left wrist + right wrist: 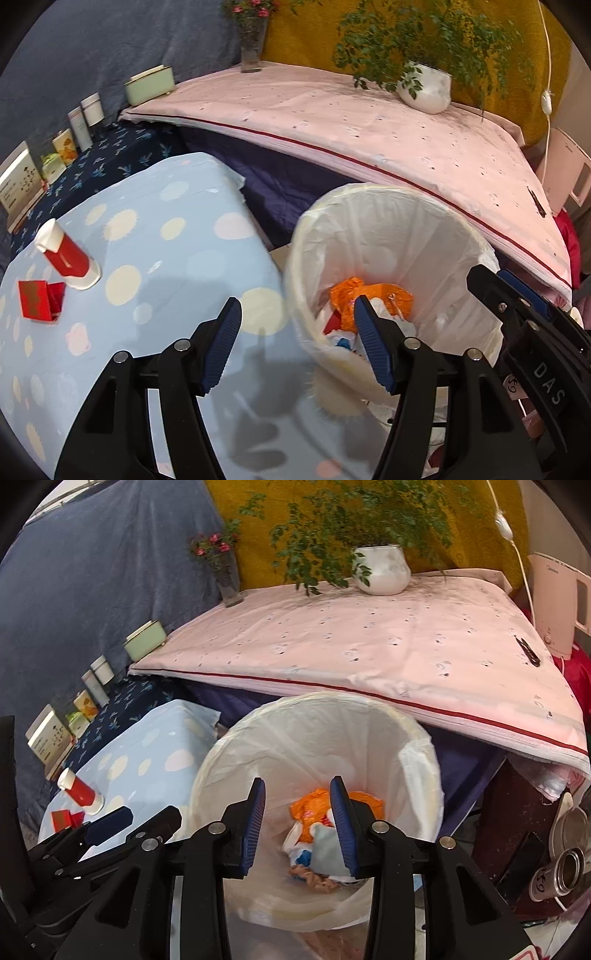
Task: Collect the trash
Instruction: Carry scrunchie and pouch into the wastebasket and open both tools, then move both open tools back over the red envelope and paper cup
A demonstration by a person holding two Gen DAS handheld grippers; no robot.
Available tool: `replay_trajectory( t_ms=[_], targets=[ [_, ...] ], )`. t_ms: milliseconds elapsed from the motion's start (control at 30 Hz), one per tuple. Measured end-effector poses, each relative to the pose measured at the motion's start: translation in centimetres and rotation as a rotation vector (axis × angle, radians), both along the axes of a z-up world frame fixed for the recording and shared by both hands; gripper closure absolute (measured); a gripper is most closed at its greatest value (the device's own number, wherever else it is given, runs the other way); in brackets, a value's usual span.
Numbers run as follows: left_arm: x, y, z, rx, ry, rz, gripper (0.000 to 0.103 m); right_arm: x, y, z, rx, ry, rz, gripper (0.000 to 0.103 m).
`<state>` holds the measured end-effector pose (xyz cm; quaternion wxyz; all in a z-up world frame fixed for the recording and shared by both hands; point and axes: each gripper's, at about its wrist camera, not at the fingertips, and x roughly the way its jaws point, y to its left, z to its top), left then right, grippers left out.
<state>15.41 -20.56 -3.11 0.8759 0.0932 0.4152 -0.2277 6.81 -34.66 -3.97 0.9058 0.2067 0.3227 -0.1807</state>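
Spotted blue tabletop (bin beside)

Lined bin at frame centre, wrappers in its bottom. Bottle and small box on table lower left. Potted plant and vase on upper surface behind.

Home: potted plant, lined bin

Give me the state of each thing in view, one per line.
Left hand-held gripper: open, empty, by the bin rim.
Right hand-held gripper: open, empty, over the bin.
Bin: upright, lined, uncovered.
Trash: lying in the bin bottom.
Red bottle: upright, capped, on the dotted cloth.
Red box: open.
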Motion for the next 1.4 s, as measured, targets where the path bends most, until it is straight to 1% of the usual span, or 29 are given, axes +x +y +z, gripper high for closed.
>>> replay_trajectory(
  t_ms=[67,133,167,233,300,400,467,567,867,1100,1167,1400],
  targets=[
    [0.1,1.0,0.1,-0.001,-0.002,0.019,0.042,0.3,1.1,0.3,-0.008,-0.002,0.02,0.06],
    [0.3,2.2,0.2,-0.003,0.0,0.04,0.04,0.6,2.4,0.7,-0.02,-0.004,0.042,0.058],
    [0.4,2.9,0.2,-0.002,-0.001,0.055,0.037,0.7,2.9,0.8,-0.022,-0.004,0.05,0.057],
    [0.5,4.3,0.4,-0.007,-0.006,0.083,0.033,1.1,4.2,1.1,-0.021,-0.007,0.073,0.057],
    [0.7,5.7,0.5,-0.01,-0.007,0.109,0.032,1.4,5.4,1.3,-0.025,-0.007,0.092,0.056],
    [1.0,8.2,0.6,-0.013,-0.006,0.153,0.032,1.8,7.3,1.6,-0.031,-0.008,0.116,0.051],
    [1.1,9.6,0.6,-0.014,-0.007,0.179,0.029,2.1,8.5,1.7,-0.037,-0.009,0.134,0.048],
    [1.4,12.2,0.4,-0.012,-0.006,0.229,0.023,2.7,10.5,1.7,-0.044,-0.001,0.169,0.048],
    [2.8,20.4,-0.3,-0.02,0.018,0.387,0.019,4.9,16.6,1.9,-0.038,0.007,0.277,0.047],
    [3.8,26.3,-0.9,-0.022,0.031,0.484,0.016,6.7,21.4,1.7,-0.041,0.021,0.365,0.047],
    [4.1,27.8,-1.1,-0.031,0.038,0.514,0.014,7.3,22.5,1.6,-0.047,0.026,0.384,0.047],
    [5.3,31.2,-1.7,-0.046,0.06,0.589,0.013,9.6,25.2,0.6,-0.046,0.045,0.443,0.047]
  ],
)
